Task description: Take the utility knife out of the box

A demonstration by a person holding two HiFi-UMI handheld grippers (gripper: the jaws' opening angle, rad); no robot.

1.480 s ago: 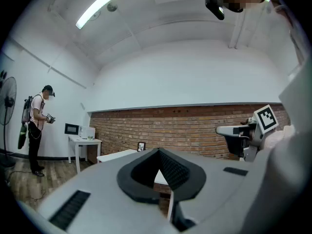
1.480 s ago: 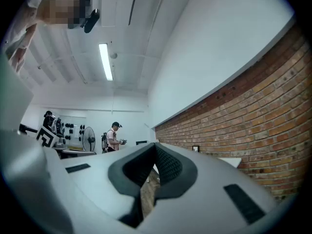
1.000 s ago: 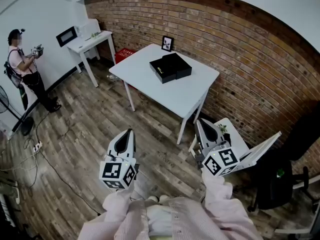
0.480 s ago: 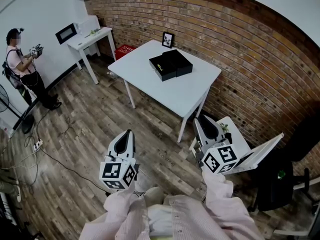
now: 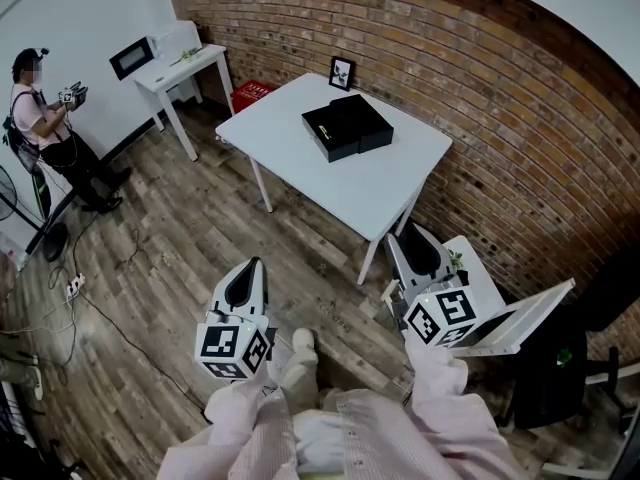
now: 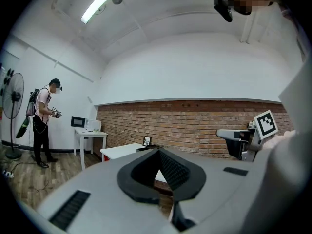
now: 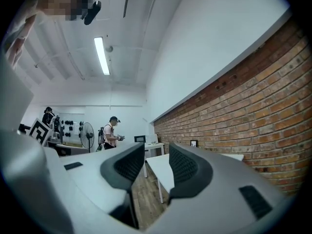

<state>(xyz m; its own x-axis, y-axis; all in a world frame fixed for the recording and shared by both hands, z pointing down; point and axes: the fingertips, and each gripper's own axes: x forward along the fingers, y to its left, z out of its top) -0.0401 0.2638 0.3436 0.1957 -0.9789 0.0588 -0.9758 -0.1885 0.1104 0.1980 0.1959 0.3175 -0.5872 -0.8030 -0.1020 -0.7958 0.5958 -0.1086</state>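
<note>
Grey left gripper [image 6: 158, 152] is pointing level, jaws together; right gripper [image 7: 156, 150] is opening, empty. Box [image 5: 347, 128] is sitting far off

The head view looks steeply down on the white table [image 5: 350, 196]; both gripper views face it level, well away.

Bright, even light from a ceiling tube [image 6: 100, 4]; strong fisheye bending at edges, soft shadows.
</note>
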